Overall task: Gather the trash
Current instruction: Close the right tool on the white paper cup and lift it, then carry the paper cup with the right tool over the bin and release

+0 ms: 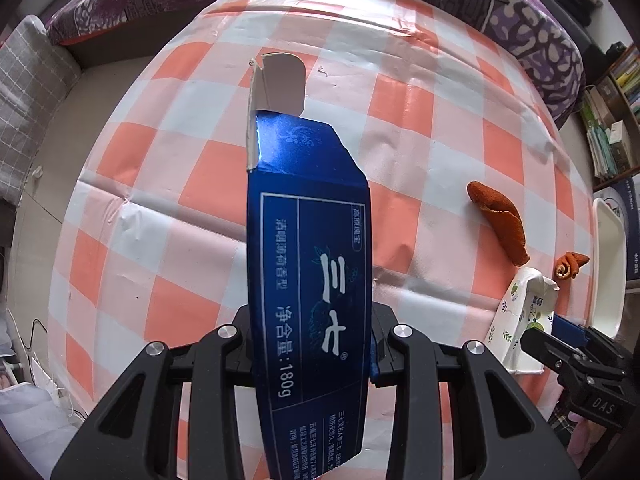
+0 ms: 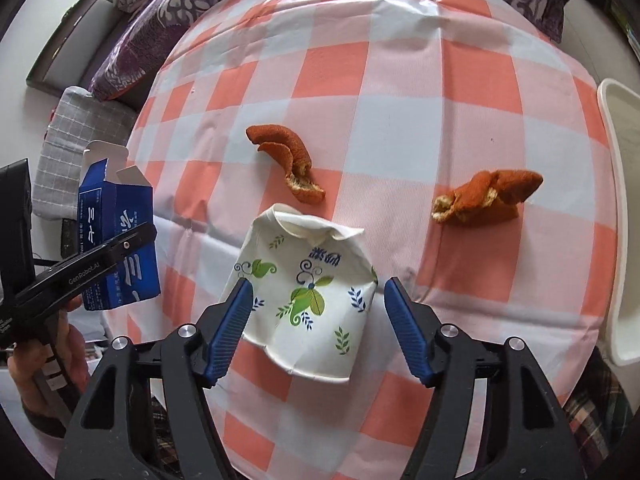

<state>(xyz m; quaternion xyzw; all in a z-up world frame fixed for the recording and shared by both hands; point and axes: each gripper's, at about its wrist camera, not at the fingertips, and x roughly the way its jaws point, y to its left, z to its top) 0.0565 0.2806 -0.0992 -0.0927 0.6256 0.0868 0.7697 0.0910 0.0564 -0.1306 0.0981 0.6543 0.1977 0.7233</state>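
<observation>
Holding the blue carton in our left tool, jaws clamped on its sides, carton lifted off the counter with its torn flap end pointing away. Right tool is spread wide, blue pads either side of the crushed paper cup, not touching it as far as we can tell. Cup lies flattened on its side on the checked cloth, near our edge.

Beyond the cup: one orange peel just past its rim, a second peel off to the right, both on the counter and well apart from each other. White tray-like thing at the far right edge; we can't tell what it is.

Risks, as we judge them:
- Cup is already creased, so closing on it may fold it further and let it slip out.
- Pads may snag the cloth and drag it, shifting the near peel.
- Carton is thin card held near one end; extra squeeze could buckle it or let it pivot.
</observation>
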